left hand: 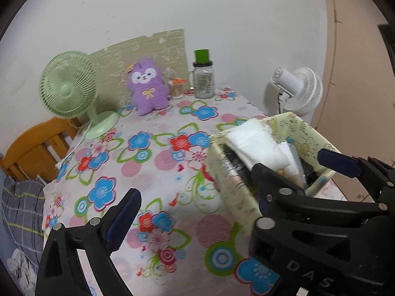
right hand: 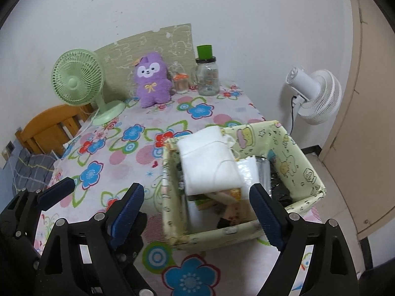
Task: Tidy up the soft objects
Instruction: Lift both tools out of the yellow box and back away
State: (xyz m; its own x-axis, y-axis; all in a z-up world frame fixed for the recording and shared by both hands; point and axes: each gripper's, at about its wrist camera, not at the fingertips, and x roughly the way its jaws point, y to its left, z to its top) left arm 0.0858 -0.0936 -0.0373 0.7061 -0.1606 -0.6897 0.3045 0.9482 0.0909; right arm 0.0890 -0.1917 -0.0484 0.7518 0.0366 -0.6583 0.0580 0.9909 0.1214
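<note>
A purple plush toy (left hand: 148,86) sits upright at the back of the flowered table, also in the right wrist view (right hand: 153,80). A pale yellow cartoon-print storage box (right hand: 291,162) stands at the table's right front, holding a folded white cloth (right hand: 209,162) and other items; it shows in the left wrist view (left hand: 308,135) with the cloth (left hand: 256,143). My left gripper (left hand: 192,202) is open and empty, over the table just left of the box. My right gripper (right hand: 197,209) is open and empty, over the box's near edge.
A green desk fan (left hand: 69,86) stands back left. A glass jar with a green cap (left hand: 203,76) and a small container (left hand: 176,87) stand beside the plush. A white fan (left hand: 298,88) stands past the table's right edge. A wooden bed frame (left hand: 32,148) is on the left.
</note>
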